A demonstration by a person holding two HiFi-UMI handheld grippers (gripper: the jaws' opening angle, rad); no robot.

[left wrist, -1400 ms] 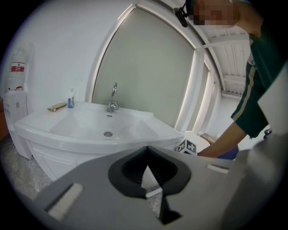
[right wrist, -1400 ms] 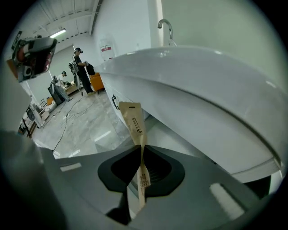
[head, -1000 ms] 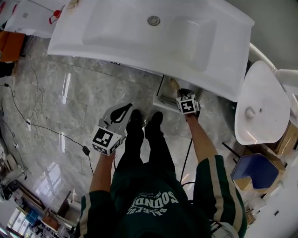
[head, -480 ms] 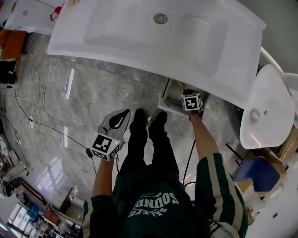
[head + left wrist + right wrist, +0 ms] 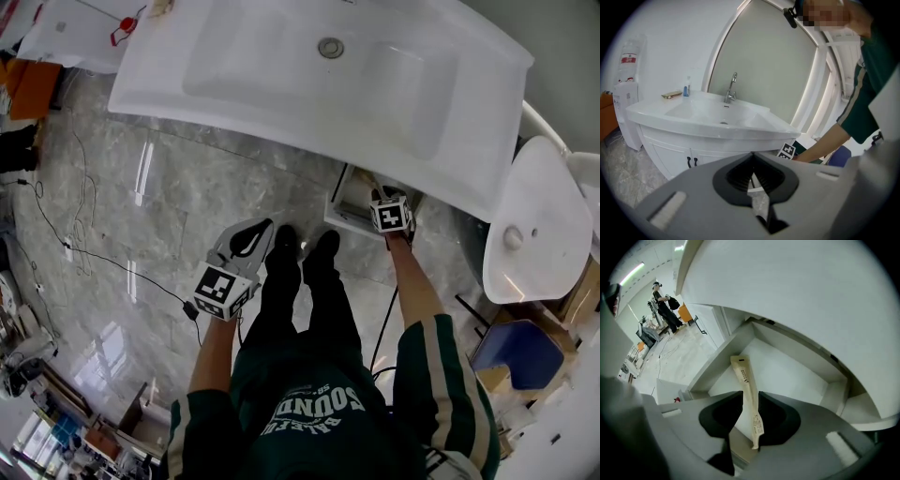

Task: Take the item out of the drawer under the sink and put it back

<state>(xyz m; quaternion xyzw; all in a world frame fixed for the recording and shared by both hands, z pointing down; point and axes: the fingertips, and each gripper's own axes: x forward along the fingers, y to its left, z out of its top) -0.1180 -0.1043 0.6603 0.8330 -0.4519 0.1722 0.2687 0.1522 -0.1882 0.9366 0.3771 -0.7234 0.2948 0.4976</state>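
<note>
The open white drawer point(image 5: 792, 371) sits under the sink point(image 5: 187, 98). A long cream packet point(image 5: 745, 380) stands tilted over it, between the jaws of my right gripper point(image 5: 750, 397). Those jaws are opening; the packet leans on the right one, and a thin gap shows at the left one. In the head view my right gripper point(image 5: 380, 197) reaches into the drawer point(image 5: 339, 211) below the sink's front edge. My left gripper point(image 5: 260, 226) hangs at my left side over the floor. It is shut and holds nothing, as the left gripper view point(image 5: 753, 159) also shows.
A white toilet point(image 5: 534, 216) stands right of the sink, with a blue box point(image 5: 516, 352) nearer me. Black cables point(image 5: 84, 244) trail over the marble floor at left. The cabinet doors point(image 5: 691, 161) have black handles. A person point(image 5: 665, 305) stands far off.
The head view has shifted a little. My right gripper stays at the drawer, my left gripper stays by my leg.
</note>
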